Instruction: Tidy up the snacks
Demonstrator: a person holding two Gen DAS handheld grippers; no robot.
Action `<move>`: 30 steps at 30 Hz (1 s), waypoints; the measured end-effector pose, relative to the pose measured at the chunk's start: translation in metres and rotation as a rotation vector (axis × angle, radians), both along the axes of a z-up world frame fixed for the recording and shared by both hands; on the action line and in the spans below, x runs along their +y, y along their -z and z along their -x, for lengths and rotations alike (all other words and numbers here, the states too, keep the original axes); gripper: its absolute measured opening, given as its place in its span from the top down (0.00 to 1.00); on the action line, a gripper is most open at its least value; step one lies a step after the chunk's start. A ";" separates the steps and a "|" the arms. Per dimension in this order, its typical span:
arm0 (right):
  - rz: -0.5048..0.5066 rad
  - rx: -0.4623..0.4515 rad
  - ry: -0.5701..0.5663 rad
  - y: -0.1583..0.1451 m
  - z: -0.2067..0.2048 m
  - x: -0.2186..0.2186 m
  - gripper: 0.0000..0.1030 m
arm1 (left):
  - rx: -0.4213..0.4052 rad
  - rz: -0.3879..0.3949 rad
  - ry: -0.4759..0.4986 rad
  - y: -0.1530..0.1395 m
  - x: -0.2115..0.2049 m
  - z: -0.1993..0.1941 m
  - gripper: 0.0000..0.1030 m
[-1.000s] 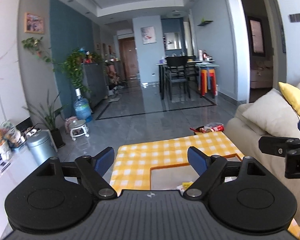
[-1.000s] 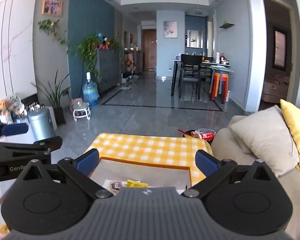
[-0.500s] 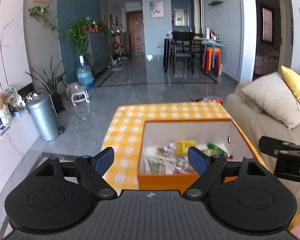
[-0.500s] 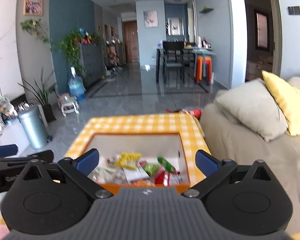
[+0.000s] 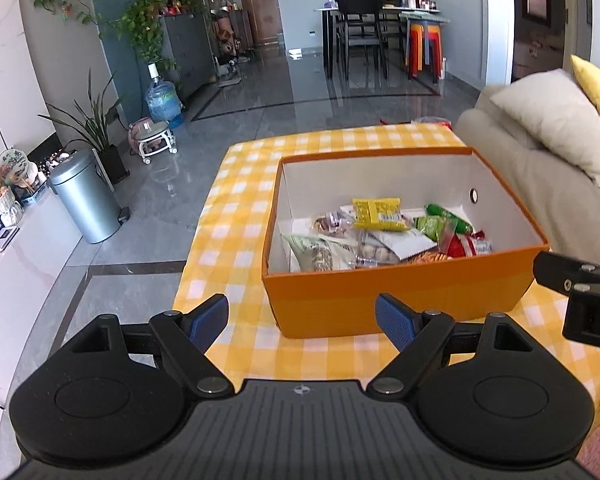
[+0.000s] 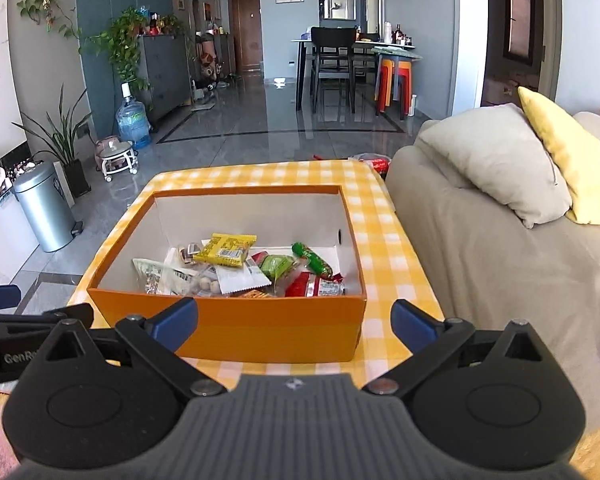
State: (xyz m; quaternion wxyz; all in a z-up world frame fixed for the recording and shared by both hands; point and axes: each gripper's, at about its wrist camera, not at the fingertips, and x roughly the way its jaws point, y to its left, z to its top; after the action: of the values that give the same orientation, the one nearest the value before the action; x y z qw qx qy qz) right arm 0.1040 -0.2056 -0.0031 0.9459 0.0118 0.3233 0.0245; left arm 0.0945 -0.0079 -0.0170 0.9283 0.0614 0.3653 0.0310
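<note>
1. While both pairs of fingers stand wide apart, holding nothing, the left gripper [image 5: 302,318] and right gripper [image 6: 294,320] hover low in frame.
2. The snacks [image 6: 240,268] lie heaped inside the orange box [image 6: 268,326], mid-frame, on the checked tablecloth [image 6: 256,172].
3. This fits sorting about to start, or just finished.

a yellow checked tablecloth [image 5: 244,208] covers the low table. to its right stands a beige sofa [image 6: 480,264] with a grey cushion [image 6: 496,164] and a yellow cushion [image 6: 568,160] leaning beside it. on the left, near the wall, stands a silver pedal bin [image 6: 44,212], with a leafy potted plant [image 6: 66,140] just behind it. farther back sit a small wheeled stool [image 6: 118,160] and a blue water jug [image 6: 132,122]. a dark cabinet [image 6: 166,72] topped with trailing greenery [image 6: 122,40] lines the blue wall. at the far end of the grey tiled floor [image 6: 260,120] are a dining table with black chairs [image 6: 332,64] and stacked orange stools [image 6: 396,84].
</note>
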 end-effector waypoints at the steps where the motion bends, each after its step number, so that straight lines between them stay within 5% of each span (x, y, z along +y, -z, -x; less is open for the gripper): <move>1: -0.005 0.002 0.000 0.000 -0.001 0.000 0.04 | 0.002 -0.004 0.000 0.000 0.000 -0.001 0.05; 30: -0.024 -0.007 -0.015 -0.003 -0.001 0.003 0.04 | 0.017 0.007 -0.007 -0.001 0.001 0.000 0.05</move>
State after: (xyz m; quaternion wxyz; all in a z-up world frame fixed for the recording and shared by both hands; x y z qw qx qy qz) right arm 0.1045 -0.2028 -0.0004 0.9466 0.0206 0.3199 0.0357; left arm 0.0945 -0.0073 -0.0162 0.9252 0.0573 0.3737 0.0324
